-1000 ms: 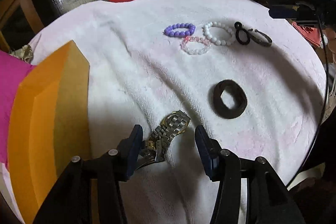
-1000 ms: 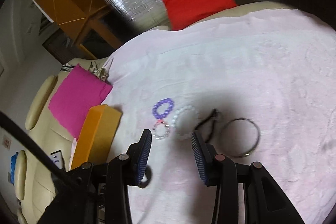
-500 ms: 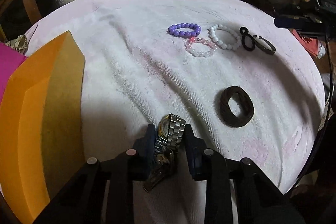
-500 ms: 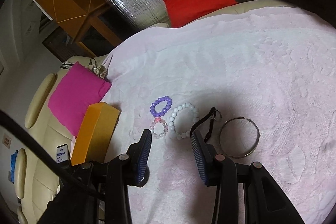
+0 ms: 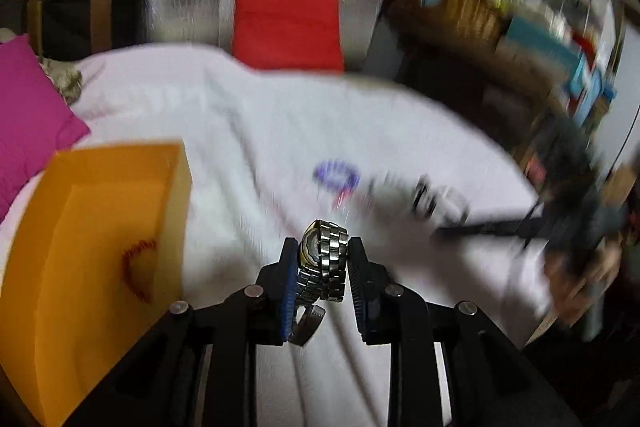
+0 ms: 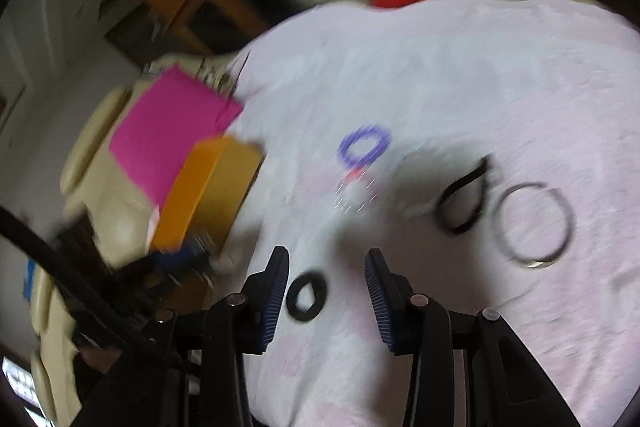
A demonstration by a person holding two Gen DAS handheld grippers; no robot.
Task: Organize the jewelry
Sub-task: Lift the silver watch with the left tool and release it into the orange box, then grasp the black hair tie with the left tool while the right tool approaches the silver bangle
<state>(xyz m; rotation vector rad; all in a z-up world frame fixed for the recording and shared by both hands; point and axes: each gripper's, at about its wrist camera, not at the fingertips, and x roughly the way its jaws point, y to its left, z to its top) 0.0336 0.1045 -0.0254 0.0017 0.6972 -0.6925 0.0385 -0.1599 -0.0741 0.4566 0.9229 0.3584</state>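
Left gripper (image 5: pixel 323 265) clamps metal watch (image 5: pixel 323 259), w/ orange box (image 5: pixel 80 247) at its left. Right gripper (image 6: pixel 327 277) fingers spread above black ring (image 6: pixel 306 297) on the white towel (image 6: pixel 480 75).

Two low wrist views, both over the white towel (image 5: pixel 280 131).

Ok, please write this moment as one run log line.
left tool: shut on watch | right tool: open above black ring | orange box: open
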